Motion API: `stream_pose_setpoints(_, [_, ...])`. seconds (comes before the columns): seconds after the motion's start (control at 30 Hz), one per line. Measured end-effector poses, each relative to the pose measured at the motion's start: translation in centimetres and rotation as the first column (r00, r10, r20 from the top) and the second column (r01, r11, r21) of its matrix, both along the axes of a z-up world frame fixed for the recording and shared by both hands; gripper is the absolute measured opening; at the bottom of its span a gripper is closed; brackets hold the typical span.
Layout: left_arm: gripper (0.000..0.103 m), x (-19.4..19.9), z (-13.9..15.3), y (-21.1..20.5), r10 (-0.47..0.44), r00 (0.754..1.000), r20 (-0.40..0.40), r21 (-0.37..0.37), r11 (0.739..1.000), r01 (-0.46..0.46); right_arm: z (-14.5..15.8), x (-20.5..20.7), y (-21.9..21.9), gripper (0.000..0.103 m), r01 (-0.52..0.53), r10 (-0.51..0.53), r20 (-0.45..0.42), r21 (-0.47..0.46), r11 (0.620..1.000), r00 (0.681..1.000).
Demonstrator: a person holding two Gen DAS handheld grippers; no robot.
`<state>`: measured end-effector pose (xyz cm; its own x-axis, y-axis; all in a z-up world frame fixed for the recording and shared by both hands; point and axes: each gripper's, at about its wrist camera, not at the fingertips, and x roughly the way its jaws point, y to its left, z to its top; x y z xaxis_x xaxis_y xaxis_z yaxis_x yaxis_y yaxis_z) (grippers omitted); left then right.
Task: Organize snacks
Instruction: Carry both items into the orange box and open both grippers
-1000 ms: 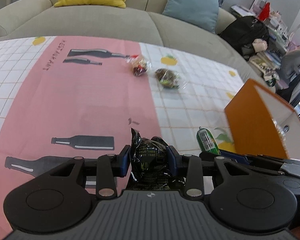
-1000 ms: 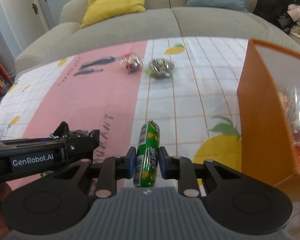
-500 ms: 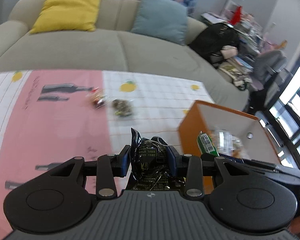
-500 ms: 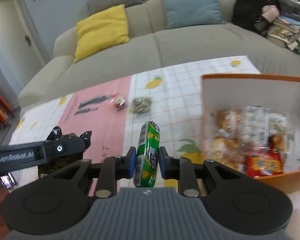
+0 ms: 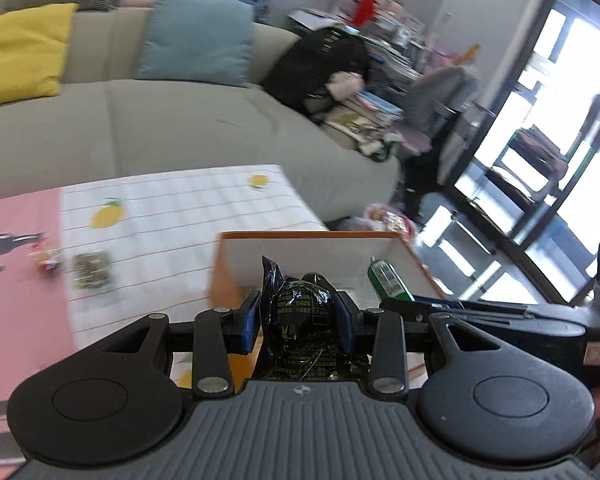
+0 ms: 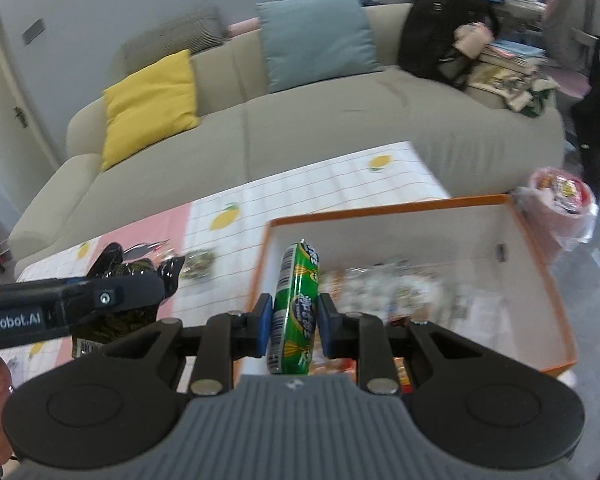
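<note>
Black crinkled foil fills the middle of the left wrist view: the left gripper (image 5: pixel 298 320) has its blue-padded fingers (image 5: pixel 249 320) closed on a dark snack packet (image 5: pixel 300 312), held above the near left edge of the orange box (image 5: pixel 300 236). To its right the green candy roll (image 5: pixel 386 280) pokes up from the right gripper, over the box's white inside. On the checked lemon-print cloth of the worktop (image 5: pixel 172 216), two small wrapped snacks lie near each other, well apart from the box: a red one (image 5: pixel 48 258) and a greenish one (image 5: pixel 92 270). A grey sofa stands behind.

From the right wrist view, the right gripper (image 6: pixel 292 322) has its fingers (image 6: pixel 326 320) clamped on the upright green candy roll (image 6: pixel 296 304), above the left part of the open orange box (image 6: pixel 540 248). Blurred snack packs (image 6: pixel 388 284) lie on the box floor. At left the left gripper (image 6: pixel 132 292) holds the dark snack packet (image 6: pixel 112 320), over the worktop (image 6: pixel 300 188) just beside the box.
</note>
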<state>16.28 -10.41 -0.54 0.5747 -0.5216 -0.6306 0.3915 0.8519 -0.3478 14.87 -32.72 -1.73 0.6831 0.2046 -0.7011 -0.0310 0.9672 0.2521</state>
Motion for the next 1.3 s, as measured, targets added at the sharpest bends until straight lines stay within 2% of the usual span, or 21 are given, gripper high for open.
stream_pose_setpoints(0.13, [0.043, 1.9, -0.6, -3.3, -0.074, 0.997, -0.032, -0.010, 0.997, 0.074, 0.1, 1.6, -2.7, 0.022, 0.033, -0.035, -0.033, -0.077, 0.996, 0.999])
stream_pose_setpoints(0.23, [0.043, 2.8, -1.4, -5.5, -0.112, 0.993, -0.048, 0.008, 0.994, 0.113, -0.9, 3.0, -4.1, 0.022, 0.027, -0.040, -0.101, -0.120, 0.992, 0.994])
stream_pose_setpoints(0.4, [0.043, 4.4, -3.9, -8.9, -0.216, 0.969, -0.120, 0.005, 0.976, 0.218, -3.3, 4.5, -5.9, 0.022, 0.008, -0.048, -0.193, -0.203, 0.979, 0.980])
stream_pose_setpoints(0.53, [0.043, 5.4, -5.7, -10.7, -0.218, 0.965, -0.146, 0.045, 0.973, 0.227, -5.5, 5.2, -6.7, 0.022, -0.004, -0.071, -0.244, -0.293, 0.956, 0.967])
stream_pose_setpoints(0.73, [0.043, 6.1, -7.7, -12.6, -0.235, 0.962, -0.142, 0.135, 0.958, 0.254, -7.9, 6.0, -7.1, 0.022, -0.050, -0.065, -0.308, -0.350, 0.935, 0.949])
stream_pose_setpoints(0.87, [0.043, 6.4, -9.0, -13.1, -0.240, 0.956, -0.168, 0.166, 0.949, 0.267, -8.8, 6.4, -6.4, 0.022, -0.100, -0.040, -0.337, -0.389, 0.916, 0.941])
stream_pose_setpoints(1.03, [0.043, 6.4, -10.2, -13.5, -0.238, 0.953, -0.189, 0.213, 0.937, 0.276, -10.1, 7.2, -5.9, 0.022, -0.152, -0.021, -0.381, -0.417, 0.896, 0.924])
stream_pose_setpoints(1.2, [0.043, 6.5, -11.3, -13.5, -0.235, 0.944, -0.232, 0.222, 0.932, 0.287, -11.1, 7.6, -5.5, 0.022, -0.184, -0.011, -0.415, -0.425, 0.886, 0.910])
stream_pose_setpoints(1.3, [0.043, 6.4, -11.8, -13.5, -0.227, 0.944, -0.240, 0.265, 0.920, 0.288, -11.5, 8.0, -5.4, 0.022, -0.203, -0.002, -0.433, -0.427, 0.881, 0.901])
